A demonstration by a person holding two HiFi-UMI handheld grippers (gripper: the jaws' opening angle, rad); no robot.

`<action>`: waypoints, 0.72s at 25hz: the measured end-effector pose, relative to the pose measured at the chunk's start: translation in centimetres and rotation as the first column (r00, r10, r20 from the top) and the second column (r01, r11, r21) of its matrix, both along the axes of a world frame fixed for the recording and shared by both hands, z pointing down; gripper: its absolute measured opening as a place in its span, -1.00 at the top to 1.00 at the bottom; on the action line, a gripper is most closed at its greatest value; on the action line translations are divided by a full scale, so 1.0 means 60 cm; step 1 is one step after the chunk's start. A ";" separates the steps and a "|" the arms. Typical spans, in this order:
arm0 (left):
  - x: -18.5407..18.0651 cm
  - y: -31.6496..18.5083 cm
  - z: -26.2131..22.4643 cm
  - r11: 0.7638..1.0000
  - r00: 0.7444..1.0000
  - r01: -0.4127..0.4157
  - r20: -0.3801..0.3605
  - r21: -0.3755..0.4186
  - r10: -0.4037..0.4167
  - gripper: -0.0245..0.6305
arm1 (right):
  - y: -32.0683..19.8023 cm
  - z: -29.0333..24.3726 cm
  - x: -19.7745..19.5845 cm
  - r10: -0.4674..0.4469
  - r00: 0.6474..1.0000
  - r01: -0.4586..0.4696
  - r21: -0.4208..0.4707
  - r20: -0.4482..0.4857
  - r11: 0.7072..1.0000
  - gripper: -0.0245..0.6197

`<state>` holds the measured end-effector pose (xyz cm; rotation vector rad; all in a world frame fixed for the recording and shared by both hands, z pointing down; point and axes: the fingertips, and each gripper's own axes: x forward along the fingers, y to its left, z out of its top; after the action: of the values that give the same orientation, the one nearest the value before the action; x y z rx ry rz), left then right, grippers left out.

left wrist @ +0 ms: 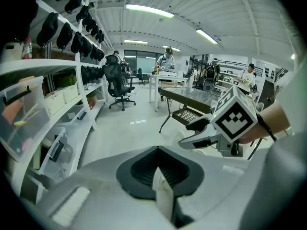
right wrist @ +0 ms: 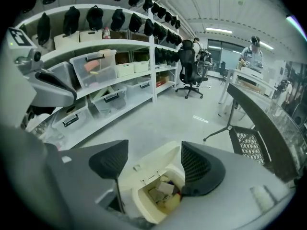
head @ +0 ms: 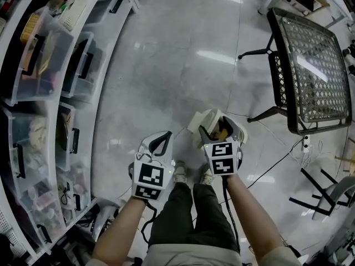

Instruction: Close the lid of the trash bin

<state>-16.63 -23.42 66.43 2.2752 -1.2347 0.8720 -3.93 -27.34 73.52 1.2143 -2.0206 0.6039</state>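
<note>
**Right claw lines up over the open bin**

Right claw [right wrist: 156, 166] is spread wide with nothing pinched, hovering above the trash bin [right wrist: 139, 207] on the floor. The bin's lid [right wrist: 144, 174] is flipped open, framed between the jaws. Left claw [left wrist: 160, 172] is pressed together and off to the side. Danger: a nudge on the rim instead of the lid could tip the bin.

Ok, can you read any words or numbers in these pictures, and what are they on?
No words or numbers can be read anywhere.
Left gripper and right gripper: only black-and-white square patterns, no letters.
Trash bin: no label shows.
Storage boxes on the shelves: any labels are too small to read.
</note>
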 end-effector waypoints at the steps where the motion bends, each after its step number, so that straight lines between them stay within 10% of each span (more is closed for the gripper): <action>1: -0.001 0.002 0.013 1.000 1.000 0.000 0.001 -0.013 0.000 0.92 | 0.002 0.011 0.002 0.004 1.000 -0.004 -0.006 0.000 1.000 -0.16; 18: 0.114 0.020 0.085 0.987 0.990 -0.141 -0.035 -0.081 0.139 0.92 | 0.075 0.085 0.177 0.191 0.976 -0.193 -0.008 -0.109 0.981 -0.20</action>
<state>-9.76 -22.20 71.55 2.3215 -1.0166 0.9181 6.69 -22.84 78.60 1.4120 -1.8181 0.6336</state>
